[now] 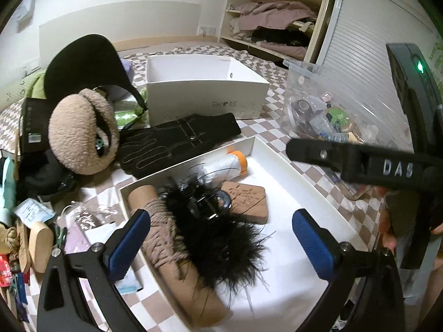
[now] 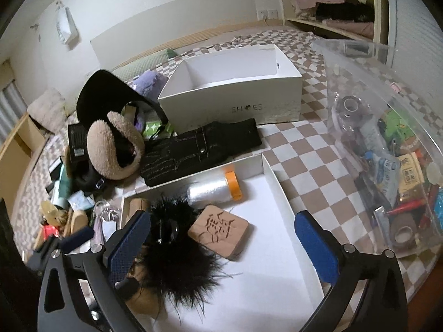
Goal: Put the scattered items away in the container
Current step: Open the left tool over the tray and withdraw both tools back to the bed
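A sorting step is under way: the shallow white cardboard tray [image 2: 279, 191] on the brown-and-white checked bedspread [image 2: 301, 149] already holds a black feathery hair clip [image 2: 180, 251], a carved wooden block [image 2: 220, 232], a clear film roll with an orange cap [image 2: 213, 189] and a cardboard tube wound with beige cord [image 1: 166, 238]. The right half of the tray is bare.

Both grippers hang over the near side of the tray. The left gripper [image 1: 221, 246] has its blue-padded fingers [image 1: 130, 238] spread wide with nothing between them, and the right gripper [image 2: 223, 247] is likewise spread and empty (its side, marked "DAS", crosses the left wrist view).

Loose items remain outside the tray: a black stitched glove [image 2: 199, 149] lies touching the tray's far wall, and beige fleece earmuffs [image 2: 116, 149] rest just beside it toward the bed's left edge, below a black cap [image 2: 102, 94]. By judgement, the next move calls for one gripper to reach past the tray's far wall, close on the glove across its narrow cuff, and carry it to the bare part of the tray.

The deeper white open box [image 2: 235, 94] behind the glove reads "SH ES" with a dark mark between the letters, probably "SHOES". The carving on the wooden block appears to be a Chinese character that cannot be made out. Print on the packets inside the clear plastic zip bag [image 2: 387, 149] toward the bed's right edge is too small to read.
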